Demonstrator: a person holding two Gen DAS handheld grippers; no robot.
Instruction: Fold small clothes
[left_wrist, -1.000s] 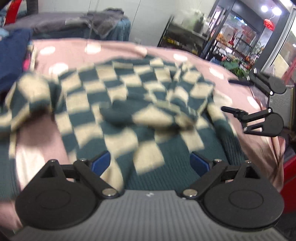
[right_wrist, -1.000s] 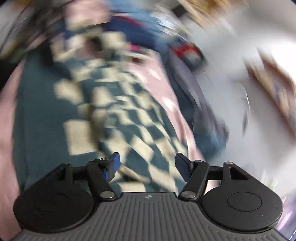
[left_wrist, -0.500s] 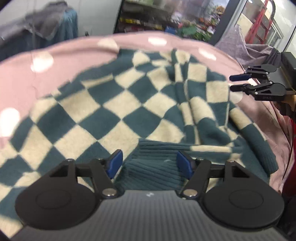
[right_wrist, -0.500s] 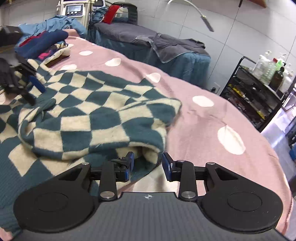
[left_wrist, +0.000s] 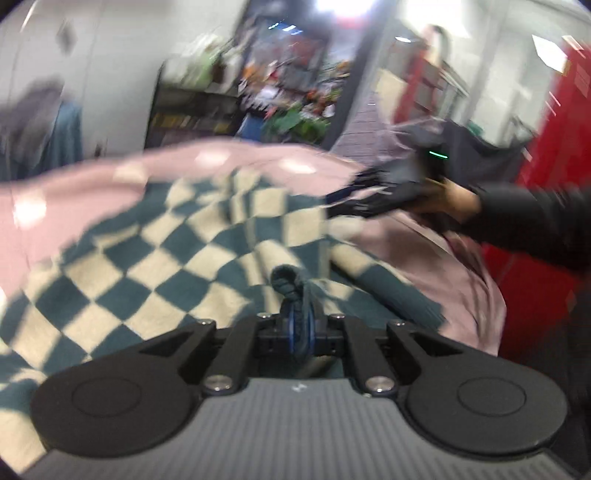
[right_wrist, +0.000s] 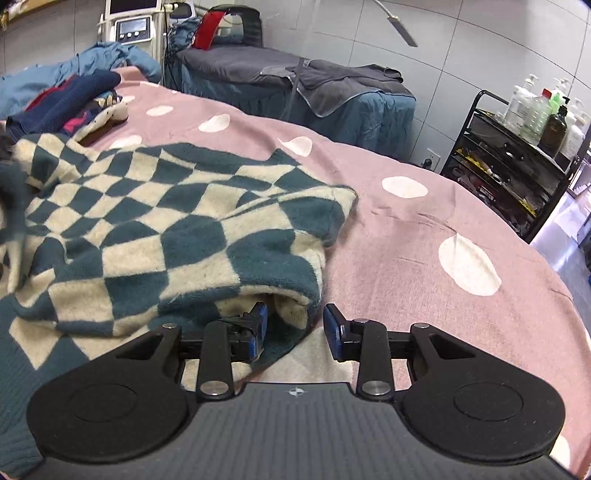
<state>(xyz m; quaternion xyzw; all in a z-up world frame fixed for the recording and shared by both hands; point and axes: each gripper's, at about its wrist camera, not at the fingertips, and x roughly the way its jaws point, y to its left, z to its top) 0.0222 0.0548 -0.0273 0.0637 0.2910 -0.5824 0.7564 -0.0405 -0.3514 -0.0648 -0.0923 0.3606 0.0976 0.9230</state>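
A teal and cream checkered sweater (right_wrist: 166, 236) lies crumpled on a pink bed cover with white spots (right_wrist: 424, 236). In the left wrist view my left gripper (left_wrist: 301, 334) is shut on a bunched teal ribbed edge of the sweater (left_wrist: 173, 258). In the right wrist view my right gripper (right_wrist: 295, 328) is open, with a folded edge of the sweater lying between its fingers; the left fingertip (right_wrist: 258, 325) sits under the fold. The right gripper also shows in the left wrist view (left_wrist: 369, 199), blurred, at the sweater's far right edge.
A pile of dark blue and red clothes (right_wrist: 62, 103) lies at the bed's far left. A massage table with grey towels (right_wrist: 295, 85) stands behind the bed. A black trolley with bottles (right_wrist: 517, 155) stands at the right. A red cabinet (left_wrist: 554, 147) is beside the bed.
My left gripper has shut on the sweater's teal ribbed edge and the view is swinging. My right gripper has opened a little wider around the sweater's fold.
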